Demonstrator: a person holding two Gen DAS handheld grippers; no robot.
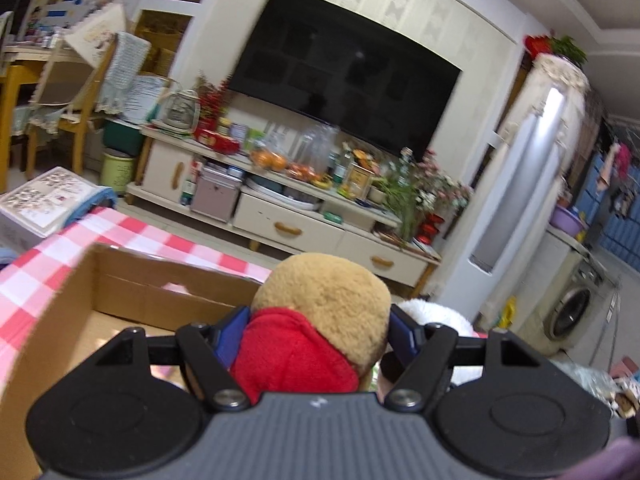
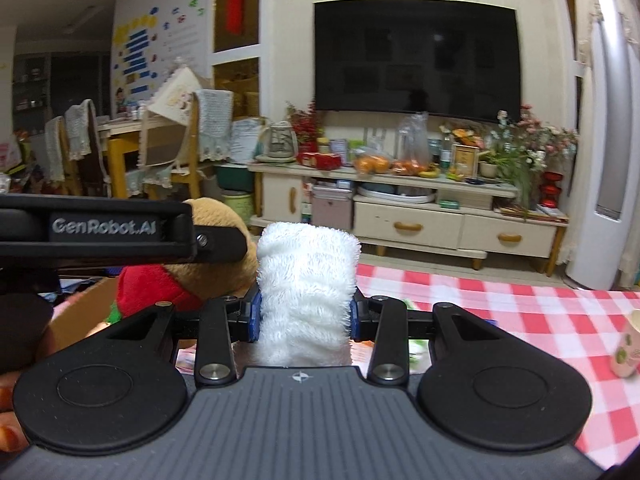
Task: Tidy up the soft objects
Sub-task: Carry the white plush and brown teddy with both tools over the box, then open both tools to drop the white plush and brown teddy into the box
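My left gripper (image 1: 316, 332) is shut on a tan plush toy with a red top (image 1: 320, 320) and holds it above the near edge of an open cardboard box (image 1: 120, 292). My right gripper (image 2: 306, 312) is shut on a white fluffy plush (image 2: 306, 280) and holds it up above the table. The white plush also shows in the left wrist view (image 1: 436, 312), just right of the tan toy. In the right wrist view the tan toy (image 2: 216, 256) and the left gripper's body (image 2: 104, 226) sit close on the left, over the box (image 2: 80, 316).
A red-and-white checked tablecloth (image 2: 520, 312) covers the table. A small pale cup (image 2: 628, 348) stands at its right edge. A TV cabinet (image 2: 420, 224) with clutter stands across the room, chairs (image 2: 172, 152) at the left.
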